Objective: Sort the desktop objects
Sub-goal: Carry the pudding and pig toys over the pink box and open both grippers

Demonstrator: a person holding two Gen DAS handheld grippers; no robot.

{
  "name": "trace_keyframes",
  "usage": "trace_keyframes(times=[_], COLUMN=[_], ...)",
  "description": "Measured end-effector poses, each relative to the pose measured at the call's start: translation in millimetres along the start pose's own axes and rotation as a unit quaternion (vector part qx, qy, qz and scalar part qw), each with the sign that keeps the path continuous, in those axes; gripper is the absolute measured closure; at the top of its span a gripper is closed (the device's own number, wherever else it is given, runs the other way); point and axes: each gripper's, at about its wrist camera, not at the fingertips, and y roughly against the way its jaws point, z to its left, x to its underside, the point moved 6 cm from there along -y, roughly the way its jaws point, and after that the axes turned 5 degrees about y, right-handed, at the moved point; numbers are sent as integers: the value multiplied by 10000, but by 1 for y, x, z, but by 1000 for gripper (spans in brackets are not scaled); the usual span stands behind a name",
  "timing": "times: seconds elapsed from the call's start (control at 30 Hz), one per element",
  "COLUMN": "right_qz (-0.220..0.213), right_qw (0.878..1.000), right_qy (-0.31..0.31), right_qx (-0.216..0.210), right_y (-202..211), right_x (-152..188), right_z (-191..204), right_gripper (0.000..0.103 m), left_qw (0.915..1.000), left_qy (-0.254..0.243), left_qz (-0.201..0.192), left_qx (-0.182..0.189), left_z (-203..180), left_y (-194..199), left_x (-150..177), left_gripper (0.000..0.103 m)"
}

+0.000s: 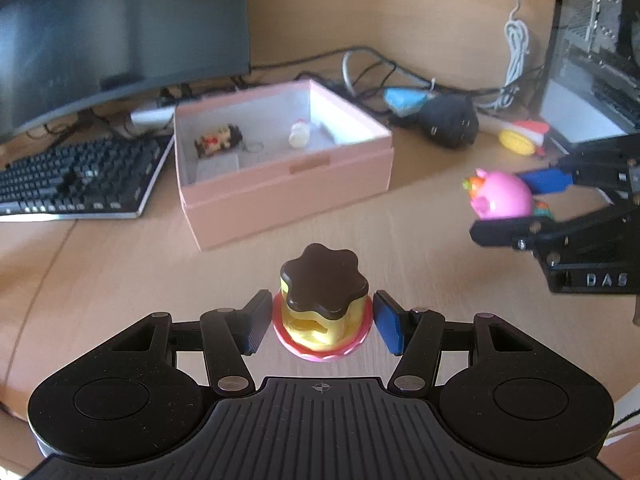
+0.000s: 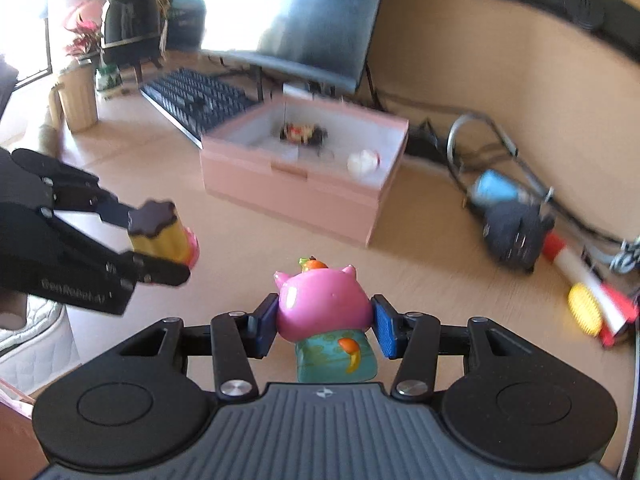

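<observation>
My left gripper [image 1: 322, 326] is shut on a yellow pudding toy [image 1: 320, 300] with a brown top and pink base, held above the desk. It also shows in the right wrist view [image 2: 160, 236]. My right gripper [image 2: 324, 326] is shut on a pink pig figure [image 2: 322, 308] with a teal body; the pig shows in the left wrist view [image 1: 500, 194] at the right. An open pink box [image 1: 288, 176] stands ahead, also in the right wrist view [image 2: 304, 184]. It holds a dark keychain figure [image 1: 218, 140] and a white figure [image 1: 299, 134].
A black keyboard [image 1: 76, 178] and a monitor [image 1: 120, 28] are left of the box. Cables, a black adapter [image 1: 448, 120], a blue item [image 1: 404, 100] and a yellow-and-red toy [image 1: 520, 138] lie at the back right. A computer case [image 1: 596, 40] stands far right.
</observation>
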Motion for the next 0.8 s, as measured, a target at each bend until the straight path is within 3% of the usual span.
trace_keyframes(times=[0.27,0.53,0.7,0.77,0.8], right_qz=[-883,-1814,-1911,-1810,-1748], right_qw=[9952,9790,9760,9778,9789], right_qy=[-1,-162,-222,-250,-281], right_qx=[412,915,1022,1028,1022], right_y=[40,87,92,84,79], right_x=[-52,-108,-118,-116,-115], right_z=[-14,-38,-44,-45,-46], right_gripper=[55,55,55,55,55], left_qw=[9958,9845,9822,9837,9837], left_qy=[-173,-185,66,244,306], left_qz=[-889,-1707,-1863,-1777,-1764], left_qx=[-108,-354,-240,-154,-187], left_z=[14,41,57,66,69], left_y=[36,45,20,10,7], left_x=[-47,-120,-165,-174,-175], left_gripper=[42,42,42,35,26])
